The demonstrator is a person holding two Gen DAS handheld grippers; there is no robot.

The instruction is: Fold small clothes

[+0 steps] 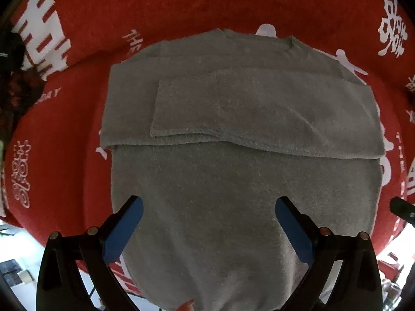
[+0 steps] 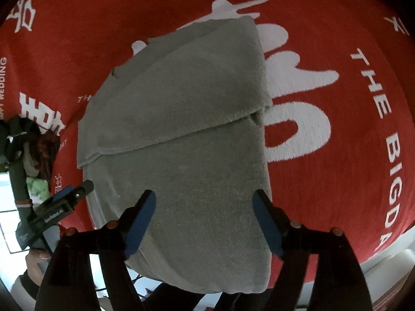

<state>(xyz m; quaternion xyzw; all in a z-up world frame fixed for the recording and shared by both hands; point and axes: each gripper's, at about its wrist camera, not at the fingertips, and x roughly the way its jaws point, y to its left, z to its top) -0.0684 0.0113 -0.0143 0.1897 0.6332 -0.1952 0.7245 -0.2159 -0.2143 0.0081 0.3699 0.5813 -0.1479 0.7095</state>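
Lying below both wide, empty tools (image 1: 208,212) (image 2: 203,204), gray sweater (image 1: 233,181) on red cloth (image 1: 181,7).

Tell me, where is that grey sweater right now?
The grey sweater lies flat on the red cloth with white lettering, sleeves folded across its chest. It fills the middle of both views, beneath the open left gripper and right gripper.

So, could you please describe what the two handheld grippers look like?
Both the left gripper and the right gripper have black angular frames, blue finger pads and copper-coloured rivets. In the right wrist view, the left gripper's side carries white lettering.
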